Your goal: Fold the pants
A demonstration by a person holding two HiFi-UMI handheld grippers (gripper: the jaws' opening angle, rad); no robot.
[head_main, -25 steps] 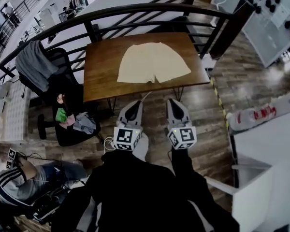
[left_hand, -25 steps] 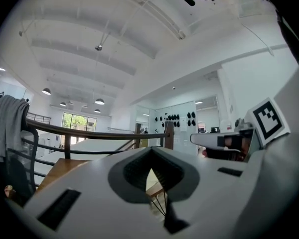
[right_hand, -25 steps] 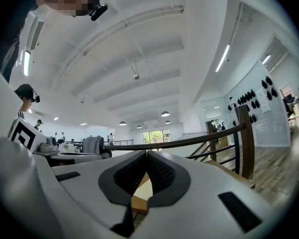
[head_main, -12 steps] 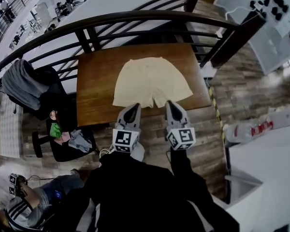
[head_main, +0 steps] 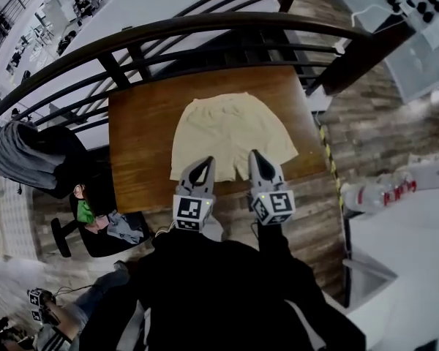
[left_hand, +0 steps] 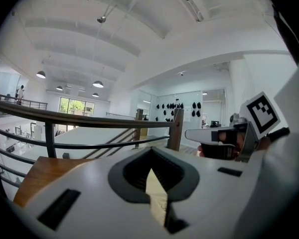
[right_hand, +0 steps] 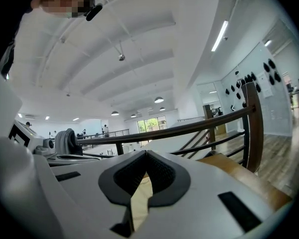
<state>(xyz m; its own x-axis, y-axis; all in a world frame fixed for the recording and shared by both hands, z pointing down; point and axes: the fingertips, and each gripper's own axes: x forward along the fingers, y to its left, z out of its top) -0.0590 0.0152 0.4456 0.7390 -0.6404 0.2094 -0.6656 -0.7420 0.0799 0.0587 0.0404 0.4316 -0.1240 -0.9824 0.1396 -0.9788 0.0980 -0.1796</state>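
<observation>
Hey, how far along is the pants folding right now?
Done: nothing; the cream fabric shorts lie flat and unfolded on the brown wooden table. In hand: nothing; the left gripper and right gripper are shut, empty, by the leg hems. Left: every fold.

Mezzanine work area in a large open-plan office or lab hall. A dark curved railing [head_main: 205,28] bounds a plank floor [head_main: 366,123]. Beyond it, at far left, lies a lower level [head_main: 58,9] with desks. A wooden table [head_main: 139,137] stands near the railing, and an office chair [head_main: 67,168] draped with clothing stands to its left. At far right, a white wall panel [head_main: 417,20] carries rows of black objects. Yellow-and-black tape [head_main: 328,156] marks the floor right of the table. A high white vaulted ceiling [left_hand: 139,34] bears pendant lamps [left_hand: 41,74] above large far windows [left_hand: 74,106].
</observation>
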